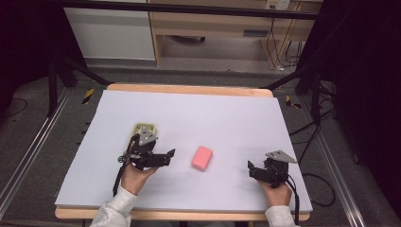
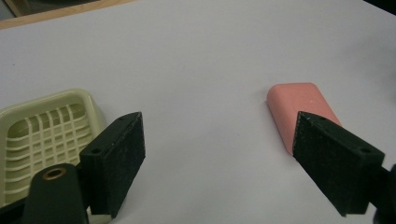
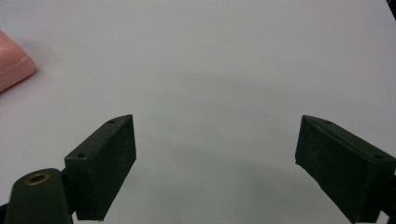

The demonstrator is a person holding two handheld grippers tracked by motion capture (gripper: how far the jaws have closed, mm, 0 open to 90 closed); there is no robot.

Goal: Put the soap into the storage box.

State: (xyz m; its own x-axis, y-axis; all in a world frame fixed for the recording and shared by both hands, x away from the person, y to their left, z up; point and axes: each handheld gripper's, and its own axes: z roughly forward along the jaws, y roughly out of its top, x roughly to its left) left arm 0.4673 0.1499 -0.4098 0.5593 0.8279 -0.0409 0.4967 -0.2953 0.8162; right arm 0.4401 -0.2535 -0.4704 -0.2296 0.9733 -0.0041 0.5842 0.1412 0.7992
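A pink soap bar (image 1: 202,157) lies on the white table cover near the middle front. A pale yellow-green soap dish (image 1: 143,129) with a slotted floor sits to its left, partly behind my left gripper (image 1: 171,155). That gripper is open with nothing between its jaws; in the left gripper view the soap bar (image 2: 301,110) lies just past the right jaw and the dish (image 2: 44,135) beside the left jaw. My right gripper (image 1: 251,169) rests open at the front right, and the soap bar's corner (image 3: 11,63) shows at the far left of its view.
The white cover (image 1: 222,116) spans most of the wooden table, whose edge (image 1: 189,89) shows at the back. A dark metal frame (image 1: 56,85) and cables (image 1: 321,137) stand around the table. A wooden desk (image 1: 213,28) is beyond.
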